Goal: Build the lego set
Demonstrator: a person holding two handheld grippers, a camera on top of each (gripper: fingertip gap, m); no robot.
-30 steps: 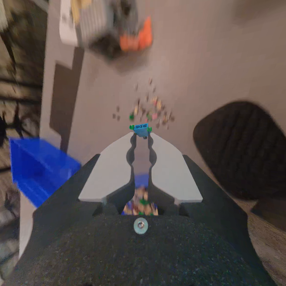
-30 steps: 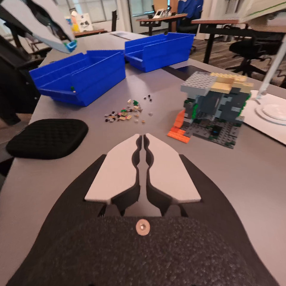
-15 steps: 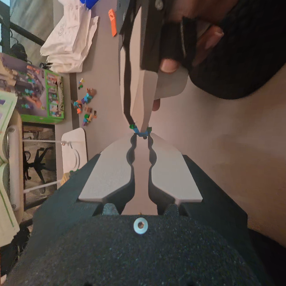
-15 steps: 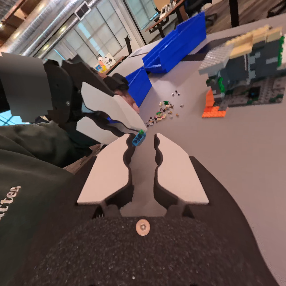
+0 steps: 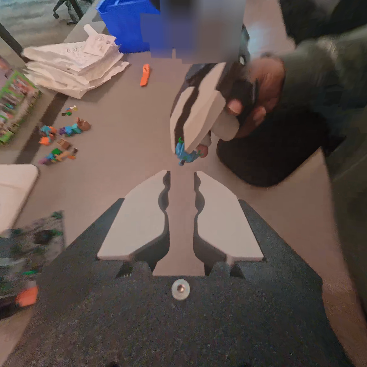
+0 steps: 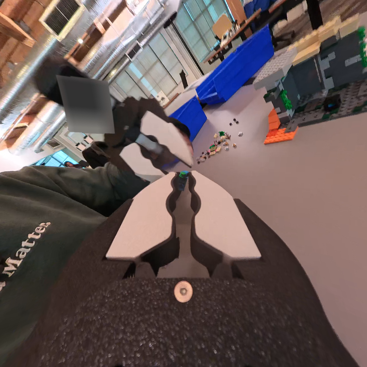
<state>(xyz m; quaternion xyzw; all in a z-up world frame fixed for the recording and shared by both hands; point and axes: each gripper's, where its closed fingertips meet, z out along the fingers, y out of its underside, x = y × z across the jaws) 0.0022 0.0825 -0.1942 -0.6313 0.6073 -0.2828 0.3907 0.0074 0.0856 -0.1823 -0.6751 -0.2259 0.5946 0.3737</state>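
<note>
Your right gripper is closed on a small blue brick piece with green bits, pinched at the very fingertips; the left wrist view shows the same piece hanging from those tips in the air above the grey table. Your left gripper stands with its jaws apart and nothing between them, just short of the piece and not touching it

Since the hold sits at the extreme tips, keep your right-hand squeeze even and avoid twisting the wrist, or the piece may pivot out. Keep your left gripper clear so its fingers do not knock the protruding end

Other features:
- loose small parts lie on the table beyond the tips
- a grey brick building on an orange plate stands to the right
- blue bins sit behind it
- a black pad lies under your right hand, and a paper stack with small figures lies at the far left
</note>
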